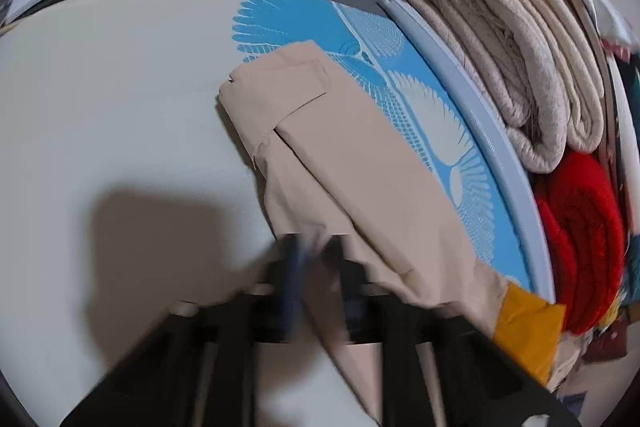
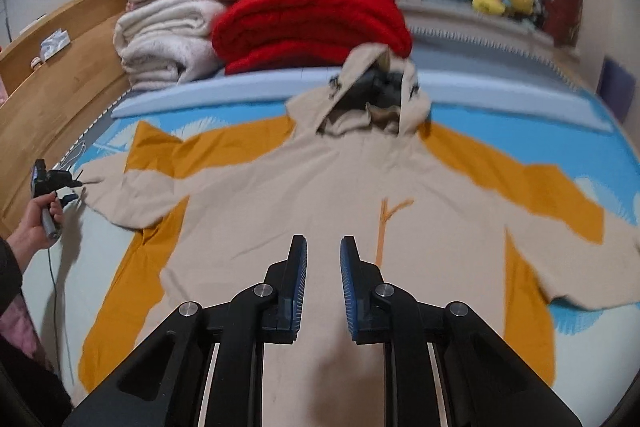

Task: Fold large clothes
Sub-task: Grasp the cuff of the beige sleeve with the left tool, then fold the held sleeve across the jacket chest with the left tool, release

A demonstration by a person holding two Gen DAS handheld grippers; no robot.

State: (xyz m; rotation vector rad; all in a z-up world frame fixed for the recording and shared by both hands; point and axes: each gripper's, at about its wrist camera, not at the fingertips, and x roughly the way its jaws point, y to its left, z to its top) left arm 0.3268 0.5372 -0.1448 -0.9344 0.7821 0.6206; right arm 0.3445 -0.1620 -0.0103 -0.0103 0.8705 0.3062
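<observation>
A large beige hooded garment [image 2: 320,195] with mustard-orange panels down the sides and along the sleeves lies spread flat on the bed, directly ahead of and beneath the right gripper [image 2: 323,259], whose two black fingers with ridged blue pads [image 2: 301,279] stand apart above the lower chest, holding nothing. The garment's long axis runs straight away from this gripper, hem nearest and hood [image 2: 372,99] farthest, with both sleeves stretched out sideways to either side; a thin orange branch-like mark sits just ahead and to the right of the fingertips. The cloth looks smooth and matte with soft creases, and the hood gapes open showing a dark lining. Out at the far left, the left gripper [image 2: 76,183] meets the end of the left sleeve [image 1: 320,147]. In the left wrist view the sleeve runs from between the blurred fingers forward, its cuff squared and folded; the fingers stand close with cloth between them, apparently pinching it. Beyond the hood sit a thick red knit blanket [image 2: 312,23] and rolled cream fleecy blankets [image 2: 164,43], on a blue mat [image 1: 420,115] printed with white fan shapes.
</observation>
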